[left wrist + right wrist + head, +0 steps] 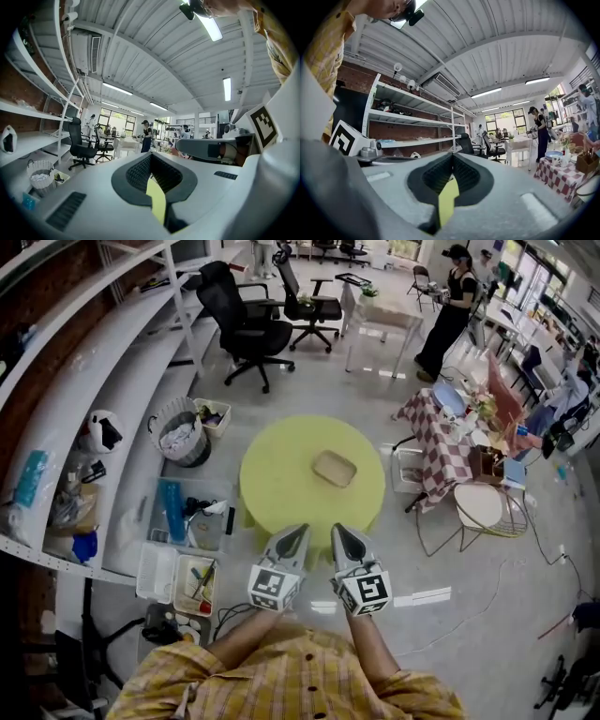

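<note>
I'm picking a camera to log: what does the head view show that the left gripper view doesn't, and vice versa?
Only the head view: the tan tray on the yellow table. Only the left gripper view: the ceiling lights and the left gripper with its jaws closed together. Both: the black office chair, the white shelves, the right gripper.

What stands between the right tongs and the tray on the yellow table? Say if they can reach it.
Probably yes: the right tongs hover shut at the near edge of the yellow table, with only bare tabletop between them and the tray.
</note>
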Motion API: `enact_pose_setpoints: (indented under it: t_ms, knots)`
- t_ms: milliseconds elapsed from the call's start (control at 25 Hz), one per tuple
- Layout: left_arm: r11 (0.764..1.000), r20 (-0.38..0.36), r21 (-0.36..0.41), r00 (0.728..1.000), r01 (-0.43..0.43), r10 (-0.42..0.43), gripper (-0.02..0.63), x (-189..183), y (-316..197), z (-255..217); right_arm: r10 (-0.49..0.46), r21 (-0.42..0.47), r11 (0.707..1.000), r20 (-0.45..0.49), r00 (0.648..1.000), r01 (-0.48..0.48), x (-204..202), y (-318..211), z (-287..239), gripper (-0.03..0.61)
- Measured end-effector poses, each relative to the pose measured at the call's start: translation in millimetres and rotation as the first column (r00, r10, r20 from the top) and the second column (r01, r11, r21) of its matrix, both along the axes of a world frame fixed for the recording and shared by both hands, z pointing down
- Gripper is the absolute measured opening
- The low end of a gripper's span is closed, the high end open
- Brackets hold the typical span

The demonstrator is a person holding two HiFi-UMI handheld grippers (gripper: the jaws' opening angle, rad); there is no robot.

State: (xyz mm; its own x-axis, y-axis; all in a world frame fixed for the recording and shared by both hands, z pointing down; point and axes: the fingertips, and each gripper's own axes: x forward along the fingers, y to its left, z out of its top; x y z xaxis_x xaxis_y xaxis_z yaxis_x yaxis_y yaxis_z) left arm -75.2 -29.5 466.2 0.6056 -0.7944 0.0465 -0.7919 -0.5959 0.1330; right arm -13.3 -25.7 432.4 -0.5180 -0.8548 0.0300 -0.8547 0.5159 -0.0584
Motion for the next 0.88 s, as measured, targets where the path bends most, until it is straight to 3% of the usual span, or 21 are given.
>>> enact_pose_setpoints:
  t_ms: [880]
  knots:
    - [0.995,0.005,-0.019,0.995,-0.097,0.097,0.005,-21.4,-73.8,13.2,0.084,-0.031,0.996,-0.03,0.996,-0.085,-18.1,-68.8,16.6,-0.002]
